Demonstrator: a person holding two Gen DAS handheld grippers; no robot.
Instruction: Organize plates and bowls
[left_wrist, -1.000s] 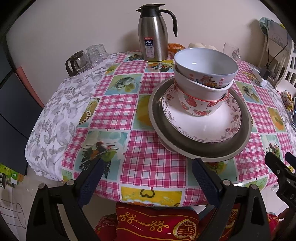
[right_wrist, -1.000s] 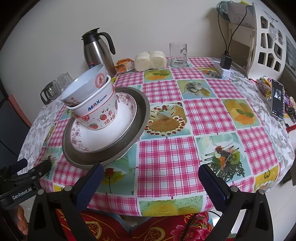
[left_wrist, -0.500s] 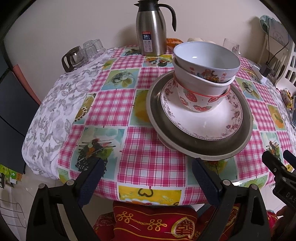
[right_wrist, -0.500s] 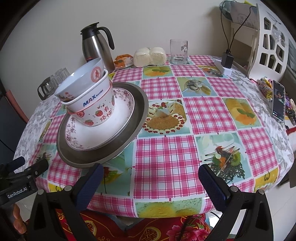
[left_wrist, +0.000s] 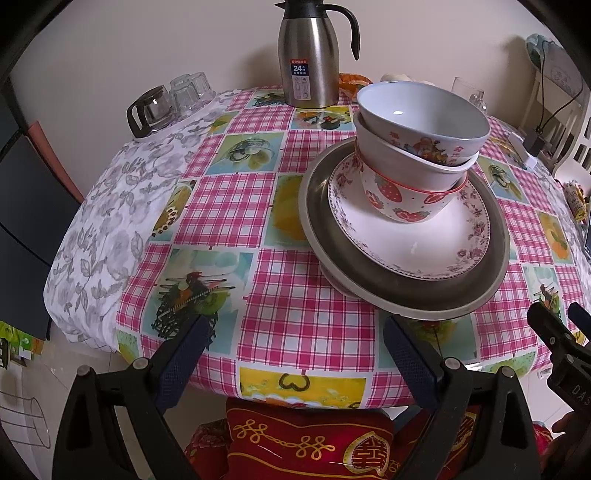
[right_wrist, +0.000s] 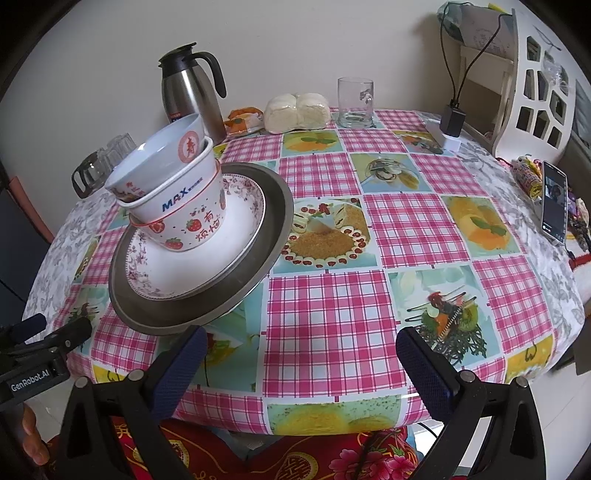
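Where the round table (left_wrist: 295, 325) curves toward me, its near edge drops off just past my fingertips, over a red embroidered cushion (left_wrist: 310, 439). Left half of the checked tablecloth (right_wrist: 325, 317), seen from my left gripper (left_wrist: 295, 354), lies bare up to the grey floral cloth (left_wrist: 103, 229) draped over the left rim. Right half, seen from my right gripper (right_wrist: 299, 363), lies bare between the stack and the phone (right_wrist: 554, 201) at the right edge.

Stack, near-centre: grey metal plate (left_wrist: 406, 295) at the bottom, its near rim overhanging its base; floral plate (left_wrist: 417, 243) inside it; strawberry bowl (left_wrist: 402, 199), white bowl (right_wrist: 177, 199) and top bowl (left_wrist: 421, 114) nested on the far left of that plate, the upper two tilted.

Left view only: full interior of the top bowl, glass pot (left_wrist: 151, 110) and upturned glasses (left_wrist: 192, 88) at far left. Right view only: "MAX" lettering on the white bowl, wrapped buns (right_wrist: 297, 110), glass mug (right_wrist: 354, 101), charger block (right_wrist: 452, 122) and white chair (right_wrist: 532, 81) at far right. Both views: steel thermos (left_wrist: 310, 55) at the far edge behind the stack.

Left gripper: fingers wide apart, holding nothing, just short of the metal plate's near rim. Right gripper: fingers wide apart, holding nothing, its left finger (right_wrist: 177, 369) close below the metal plate's near rim; contact cannot be judged.
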